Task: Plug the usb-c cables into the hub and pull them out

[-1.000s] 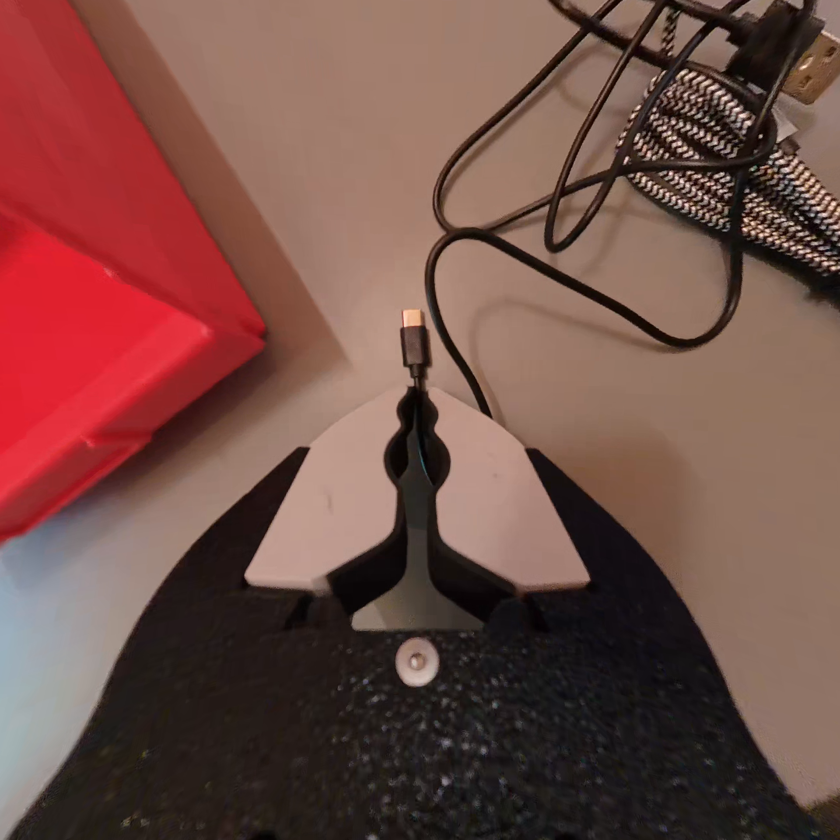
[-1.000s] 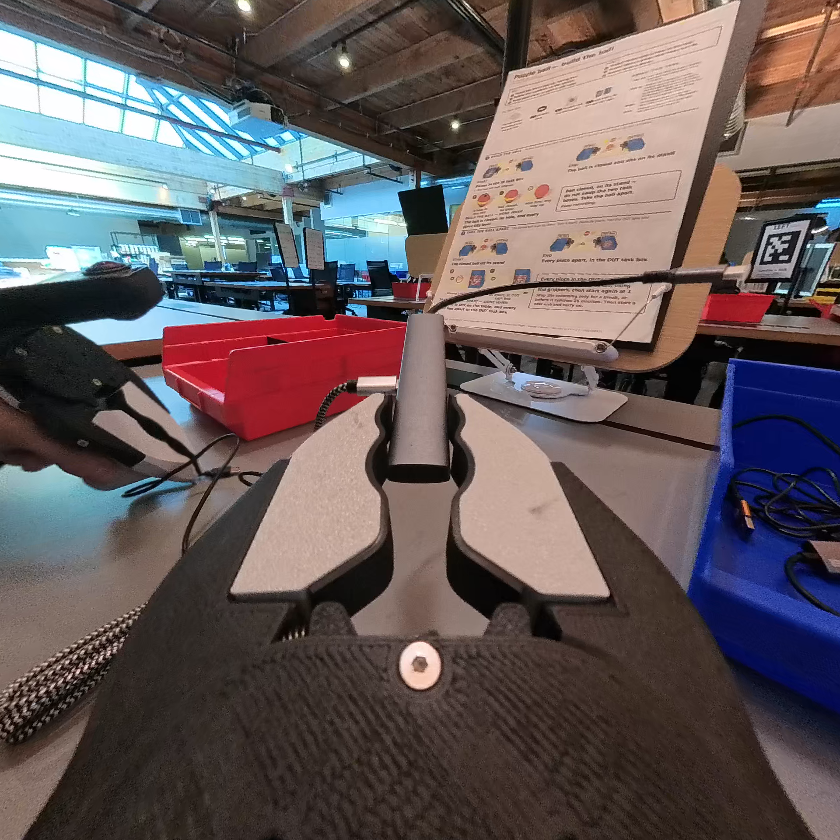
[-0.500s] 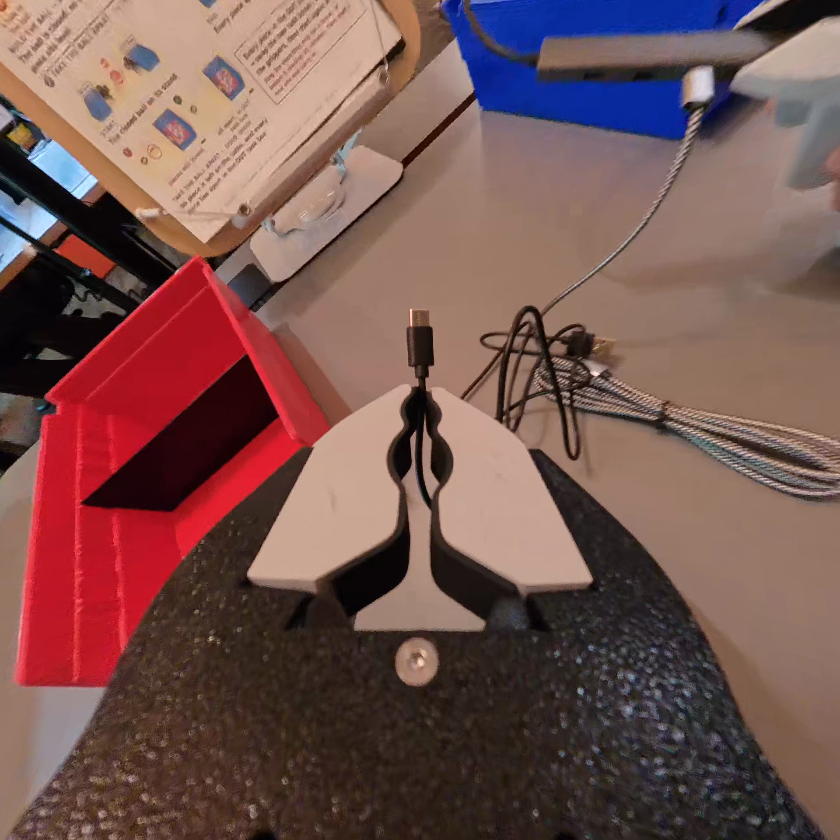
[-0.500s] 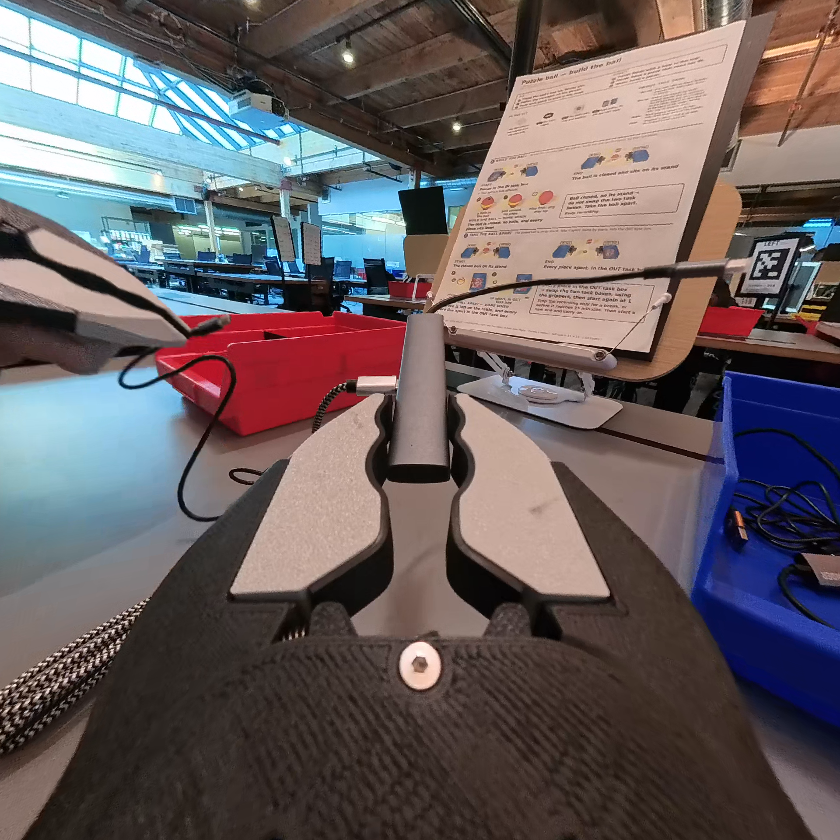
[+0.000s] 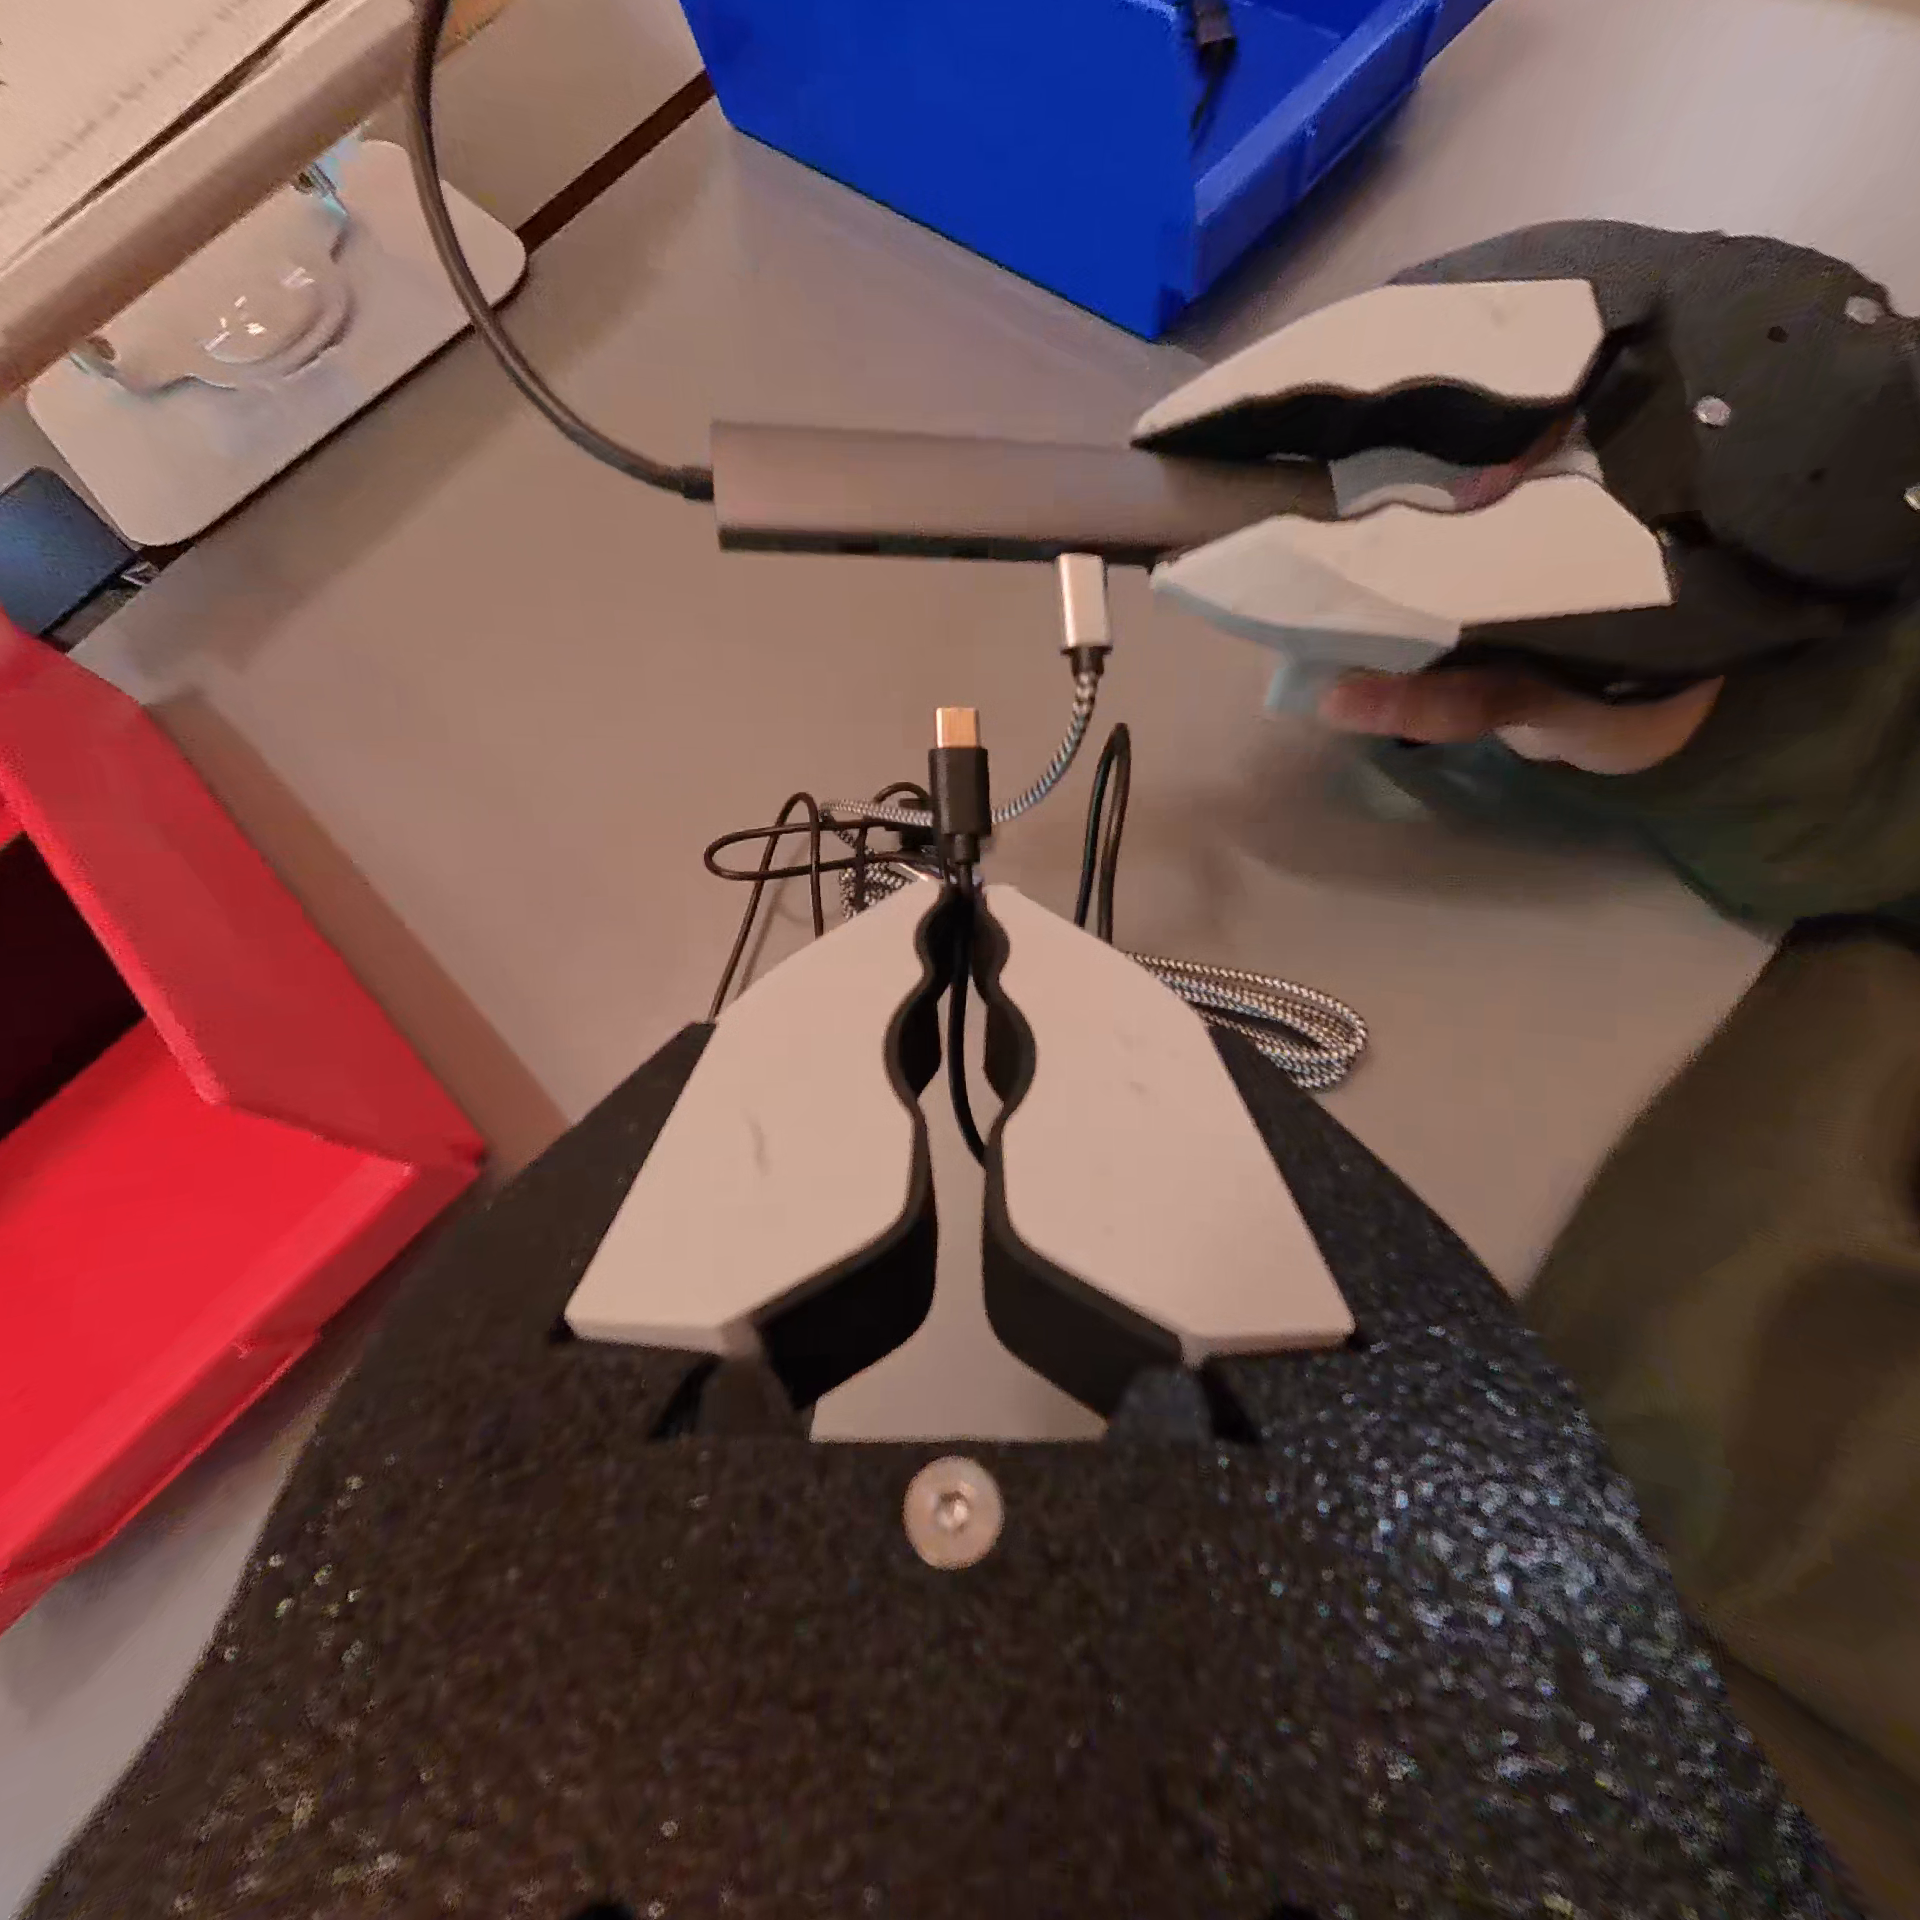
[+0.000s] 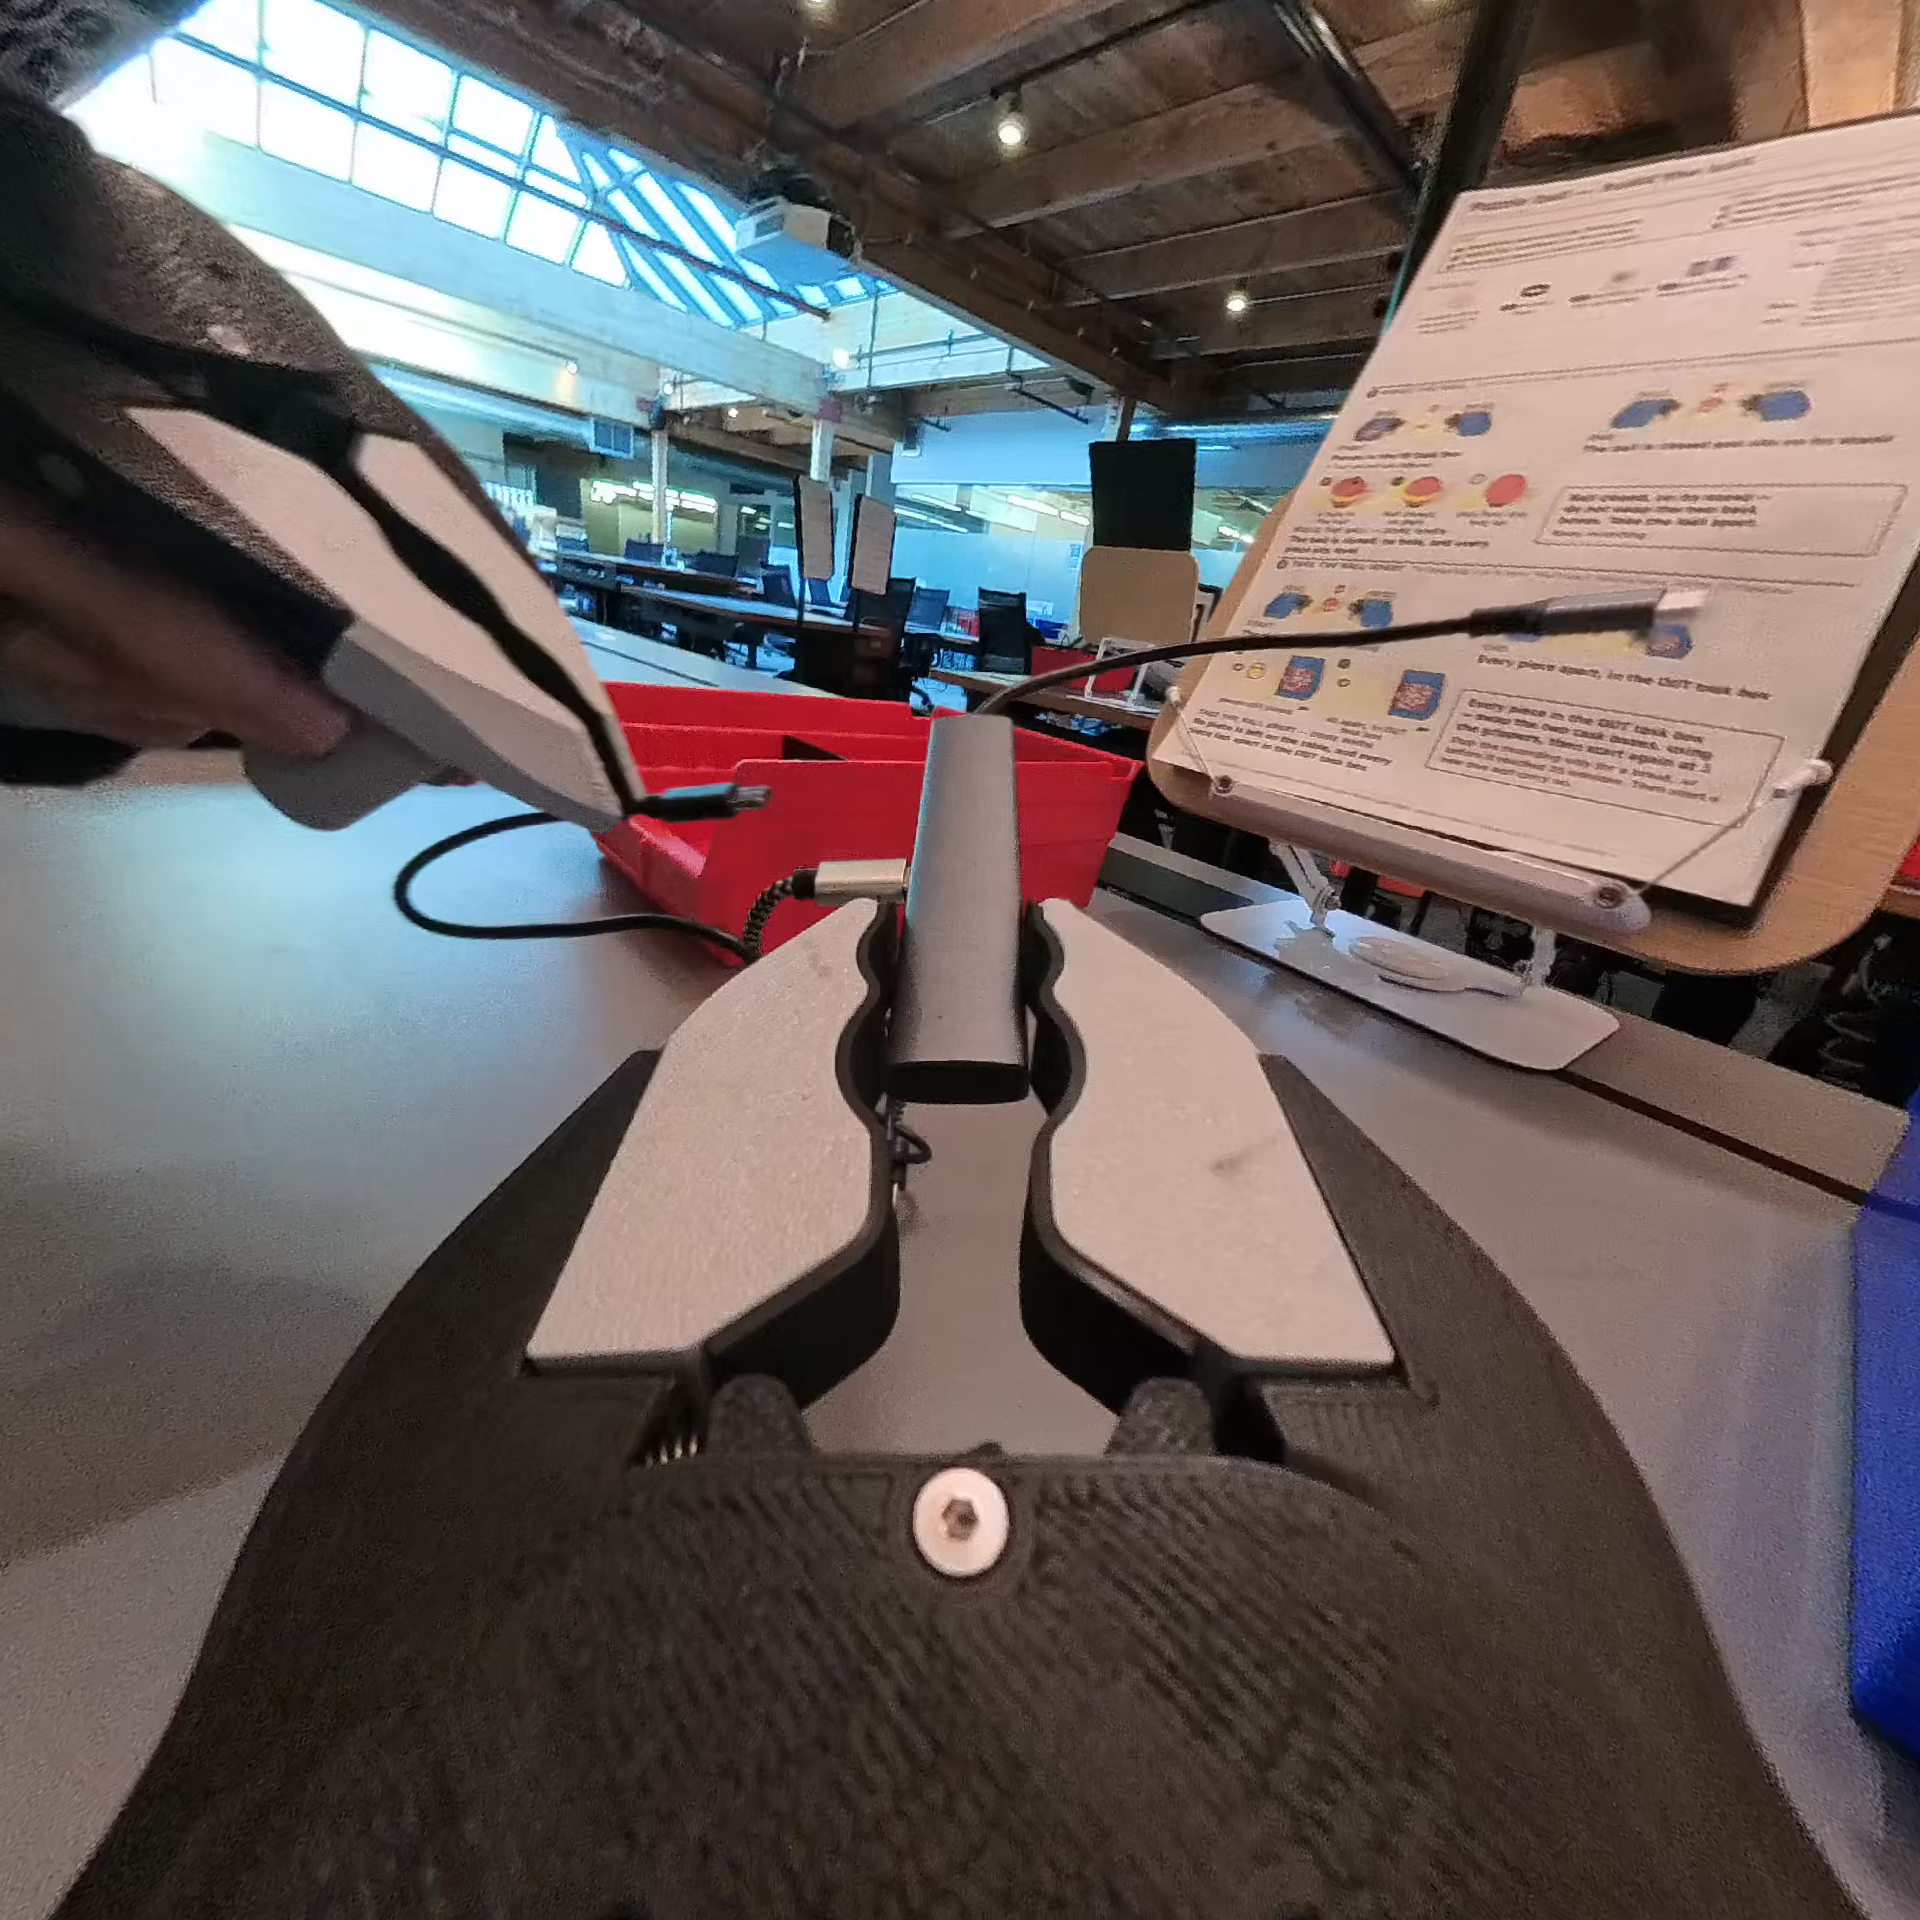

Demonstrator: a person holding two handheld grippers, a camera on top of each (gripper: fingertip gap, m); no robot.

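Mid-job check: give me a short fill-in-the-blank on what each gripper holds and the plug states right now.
1. The right gripper is shut on the grey ____.
2. The left gripper pinches a cable whose black usb-c plug is not yet ____ the hub.
3. The braided cable's silver plug is already ____ the hub.
4. Beyond the hub stands a ____ bin.

Missing: hub; plugged into; plugged into; blue

Large open hall under a dark timber ceiling with spot lamps and a bright skylight. Rows of long desks and dark chairs far behind a grey table.
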